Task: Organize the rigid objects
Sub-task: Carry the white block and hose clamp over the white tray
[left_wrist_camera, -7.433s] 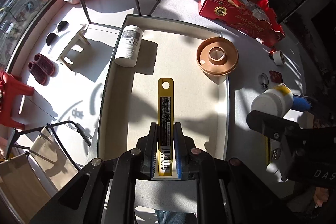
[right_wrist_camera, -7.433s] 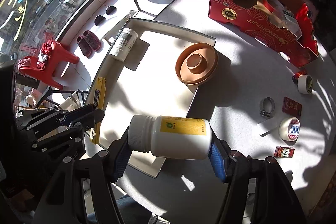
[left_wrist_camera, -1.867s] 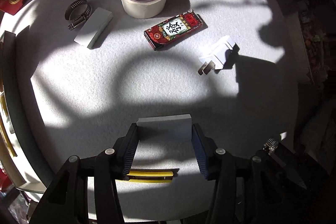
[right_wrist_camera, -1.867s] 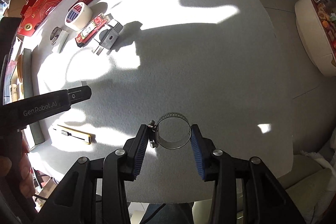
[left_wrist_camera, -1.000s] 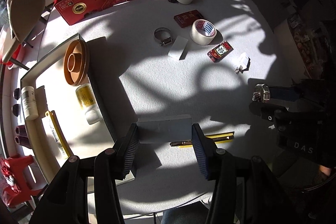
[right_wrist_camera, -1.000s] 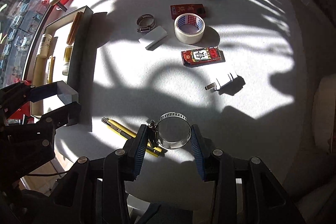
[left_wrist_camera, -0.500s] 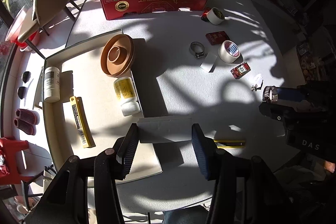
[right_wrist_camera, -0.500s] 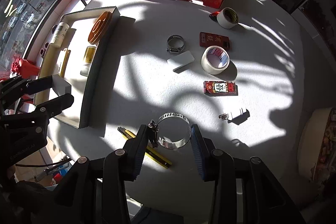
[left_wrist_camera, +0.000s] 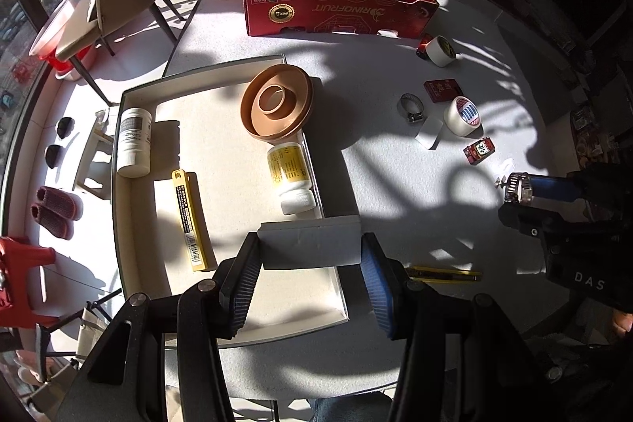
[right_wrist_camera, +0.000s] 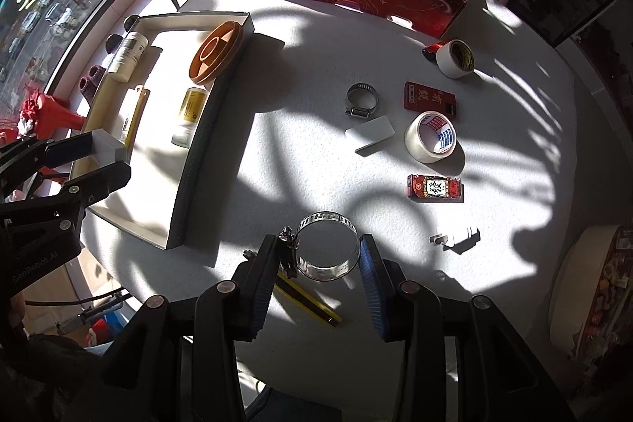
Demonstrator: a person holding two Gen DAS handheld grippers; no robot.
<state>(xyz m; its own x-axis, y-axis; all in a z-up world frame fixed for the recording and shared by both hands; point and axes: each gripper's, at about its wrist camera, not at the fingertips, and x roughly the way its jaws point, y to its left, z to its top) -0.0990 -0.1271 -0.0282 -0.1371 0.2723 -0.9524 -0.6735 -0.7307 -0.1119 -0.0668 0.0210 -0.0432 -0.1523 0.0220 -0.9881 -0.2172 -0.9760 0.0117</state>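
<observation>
Your left gripper (left_wrist_camera: 310, 263) pinched grey block (left_wrist_camera: 310, 244) above tray (left_wrist_camera: 118, 153) right rim; right gripper (right_wrist_camera: 320, 263) clamped hose clamp (right_wrist_camera: 324, 248) over open tabletop (right_wrist_camera: 300, 153).

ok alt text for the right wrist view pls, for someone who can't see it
The right gripper holds a metal hose clamp above a sunlit white table. To the left, a white tray holds two bottles, a brown dish and a yellow blade case; tape rolls, small red boxes and a second clamp lie scattered ahead.

The yellow utility knife (right_wrist_camera: 308, 297) (1 end) hides behind the fingers (right_wrist_camera: 261, 277).
</observation>
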